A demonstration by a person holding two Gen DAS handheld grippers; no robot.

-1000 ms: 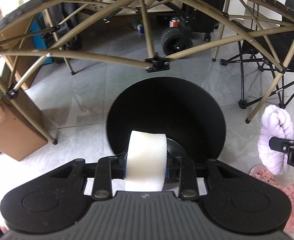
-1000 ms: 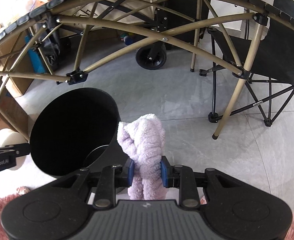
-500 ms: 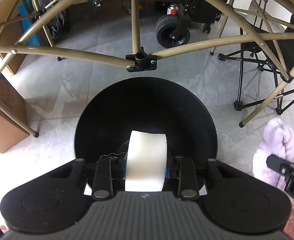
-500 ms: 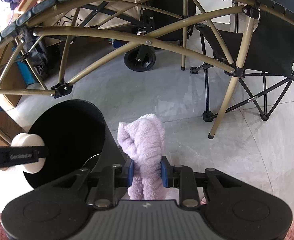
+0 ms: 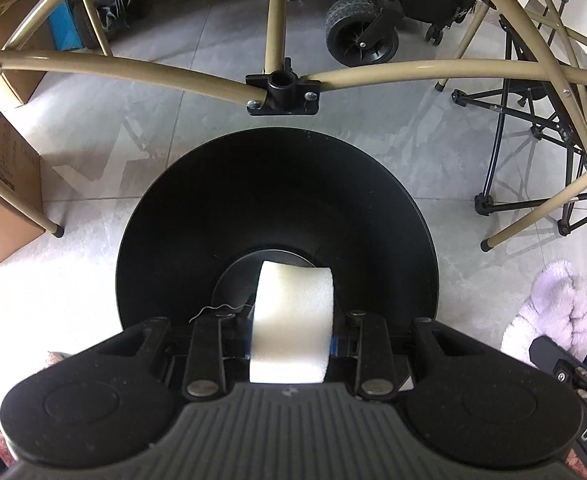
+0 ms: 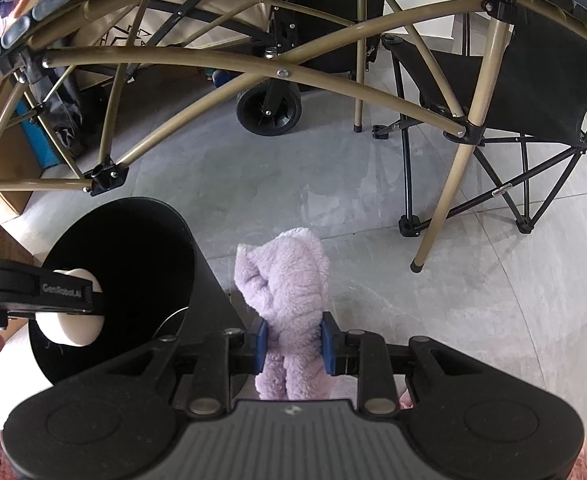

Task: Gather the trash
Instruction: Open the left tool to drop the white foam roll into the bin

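Now, left gripper (image 5: 291, 344): clamped on white foam roll (image 5: 293, 320), shifted from the bin's near edge to over black bin (image 5: 277, 184) mouth.
Right gripper (image 6: 293, 344): unchanged, clenched on lilac plush cloth (image 6: 287, 292), beside bin.
Bin: larger in left view than before.

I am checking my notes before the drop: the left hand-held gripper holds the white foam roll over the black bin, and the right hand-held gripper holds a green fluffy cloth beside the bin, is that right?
Not quite: the cloth is lilac, not green. The right wrist view shows the right hand-held gripper shut on the lilac fluffy cloth beside the black bin. The rest stands: the left hand-held gripper holds the white foam roll over the bin's mouth.
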